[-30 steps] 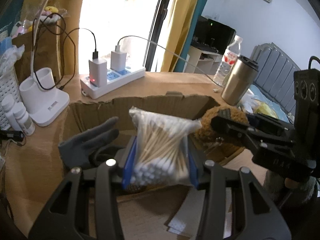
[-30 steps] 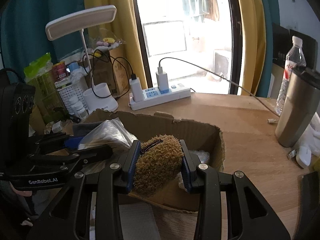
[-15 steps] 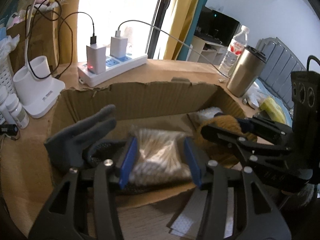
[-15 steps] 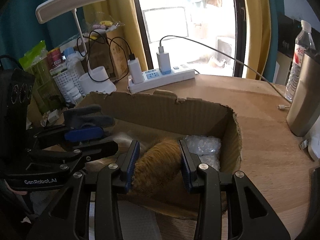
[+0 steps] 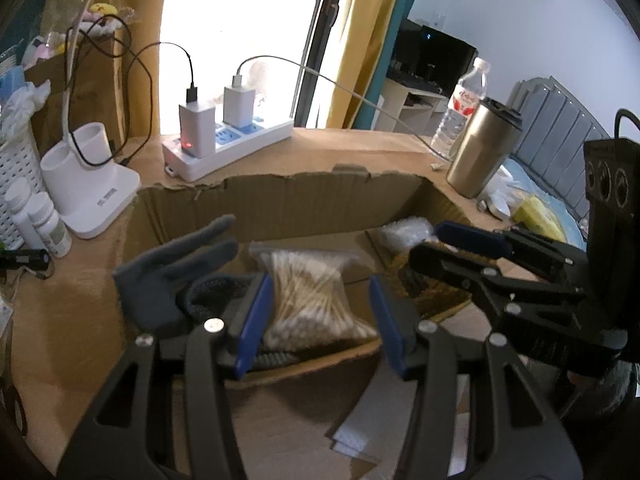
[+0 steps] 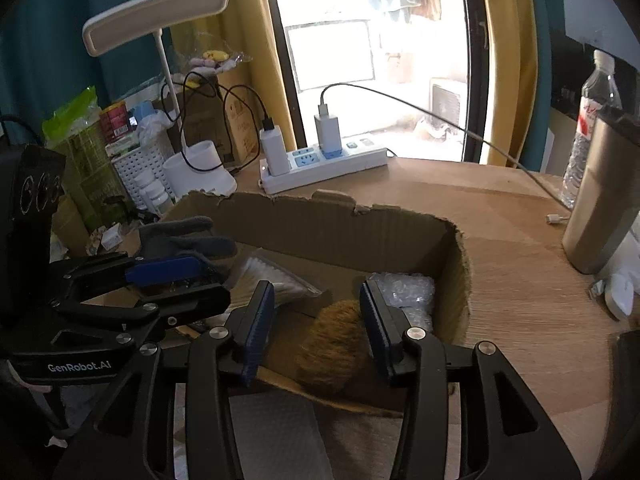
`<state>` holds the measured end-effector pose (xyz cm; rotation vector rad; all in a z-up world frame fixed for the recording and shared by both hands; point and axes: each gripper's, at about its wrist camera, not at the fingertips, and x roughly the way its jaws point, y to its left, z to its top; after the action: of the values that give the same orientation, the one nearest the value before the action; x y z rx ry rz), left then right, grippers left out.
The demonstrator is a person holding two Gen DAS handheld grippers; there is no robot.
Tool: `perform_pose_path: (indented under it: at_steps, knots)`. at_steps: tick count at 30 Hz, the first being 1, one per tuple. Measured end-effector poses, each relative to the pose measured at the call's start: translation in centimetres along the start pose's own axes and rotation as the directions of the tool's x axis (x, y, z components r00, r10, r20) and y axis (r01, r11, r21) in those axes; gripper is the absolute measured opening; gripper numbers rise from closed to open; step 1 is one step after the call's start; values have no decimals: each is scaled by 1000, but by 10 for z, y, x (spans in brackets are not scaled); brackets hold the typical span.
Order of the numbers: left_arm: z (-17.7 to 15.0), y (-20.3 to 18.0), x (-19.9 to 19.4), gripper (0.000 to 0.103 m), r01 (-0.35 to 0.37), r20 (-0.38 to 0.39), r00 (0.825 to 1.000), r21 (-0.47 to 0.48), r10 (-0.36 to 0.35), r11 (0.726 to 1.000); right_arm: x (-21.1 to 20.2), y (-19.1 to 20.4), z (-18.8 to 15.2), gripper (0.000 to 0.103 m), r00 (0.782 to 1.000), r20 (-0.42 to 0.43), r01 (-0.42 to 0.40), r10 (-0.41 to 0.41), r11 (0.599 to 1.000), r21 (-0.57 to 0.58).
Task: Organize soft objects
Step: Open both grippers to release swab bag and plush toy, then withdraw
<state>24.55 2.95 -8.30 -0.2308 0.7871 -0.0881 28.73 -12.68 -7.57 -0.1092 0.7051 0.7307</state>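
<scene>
An open cardboard box (image 5: 280,204) (image 6: 340,224) stands on the wooden desk. In it lie a clear bag of cotton swabs (image 5: 312,296) (image 6: 272,276), a grey glove (image 5: 176,276) (image 6: 184,236), a brown fuzzy pouch (image 6: 334,352) (image 5: 436,288) and a bubble-wrap packet (image 6: 404,292) (image 5: 404,230). My left gripper (image 5: 320,320) is open over the box's near edge, the swab bag lying loose between its jaws. My right gripper (image 6: 318,328) is open, its jaws apart around the fuzzy pouch, which rests in the box.
A white power strip with chargers (image 5: 228,144) (image 6: 324,164) and a white lamp base (image 5: 88,184) (image 6: 200,172) stand behind the box. A steel tumbler (image 5: 484,148) (image 6: 604,196) and a water bottle (image 5: 464,100) are to the right. White paper (image 6: 272,436) lies in front.
Both grippers lowered their loads into the box and opened. The swab bag and the fuzzy pouch now lie released in the box.
</scene>
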Motion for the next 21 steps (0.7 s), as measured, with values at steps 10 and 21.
perform_pose_path:
  at_steps: [10, 21]
  knots:
    - [-8, 1, -28, 53, 3, 35, 999, 0, -3, 1000, -17, 8, -9, 48, 1000, -3, 4, -4, 1000, 7]
    - [-25, 13, -54, 54, 4, 67, 998, -31, -1, 999, -29, 17, -13, 53, 999, 0, 39, -39, 999, 9]
